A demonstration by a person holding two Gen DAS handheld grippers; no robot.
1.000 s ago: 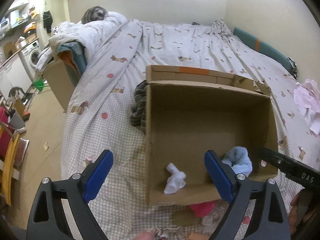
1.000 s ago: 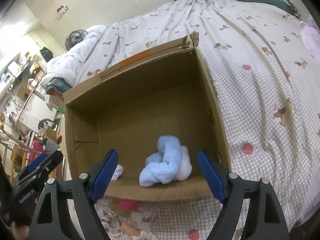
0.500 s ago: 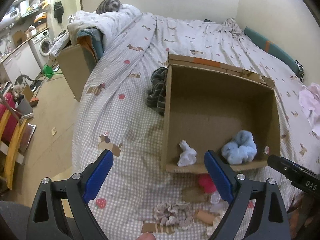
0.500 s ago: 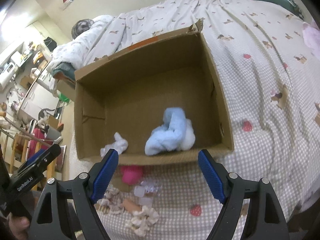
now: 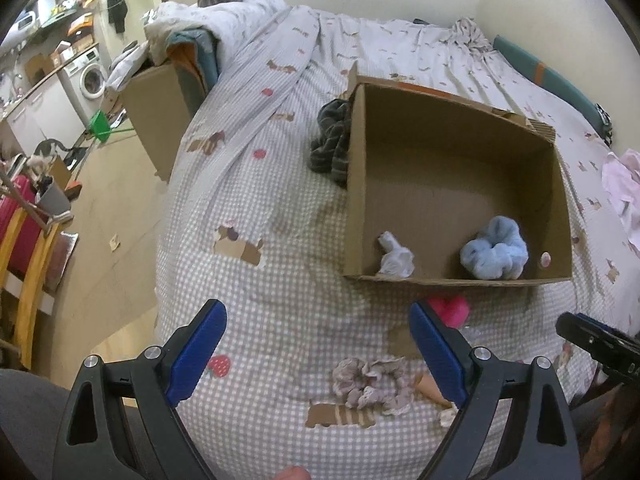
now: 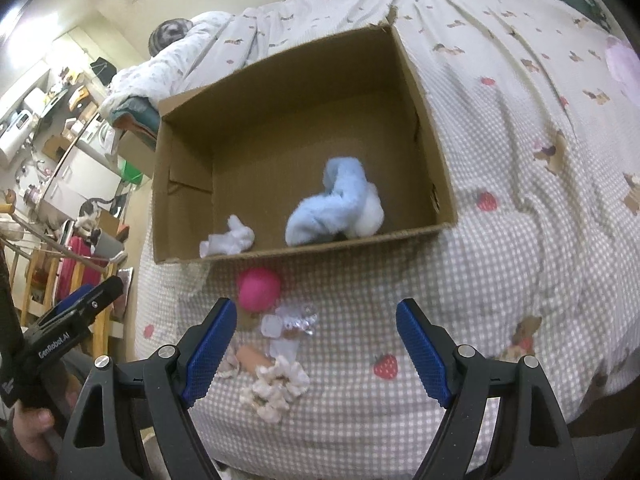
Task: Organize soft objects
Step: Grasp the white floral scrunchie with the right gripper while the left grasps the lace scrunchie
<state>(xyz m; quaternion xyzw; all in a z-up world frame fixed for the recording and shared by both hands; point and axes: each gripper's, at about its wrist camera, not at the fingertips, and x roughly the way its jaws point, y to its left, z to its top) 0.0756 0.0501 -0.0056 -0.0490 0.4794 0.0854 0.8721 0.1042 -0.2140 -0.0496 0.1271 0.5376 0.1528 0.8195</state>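
Note:
An open cardboard box (image 5: 560,184) (image 6: 424,120) sits on the bed. Inside lie a light blue fluffy cloth (image 5: 494,253) (image 6: 336,204) and a small white cloth (image 5: 394,258) (image 6: 230,238). In front of the box lie a pink soft ball (image 5: 450,310) (image 6: 259,289), a frilly scrunchie (image 5: 370,380) (image 6: 274,386), a small cone-shaped toy (image 5: 432,388) (image 6: 252,358) and clear plastic bits (image 6: 288,326). My left gripper (image 5: 316,352) is open and empty above the bedspread, left of these items. My right gripper (image 6: 316,348) is open and empty just above them.
A dark striped garment (image 5: 332,142) lies against the box's left wall. A pink cloth (image 5: 624,188) lies at the bed's right side. A second cardboard box (image 5: 160,112) with bedding stands by the bed's left edge. The floor and furniture lie to the left.
Both grippers have pulled back from the box toward the bed's near edge. The ball, scrunchie and small items in front of the box have come into view.

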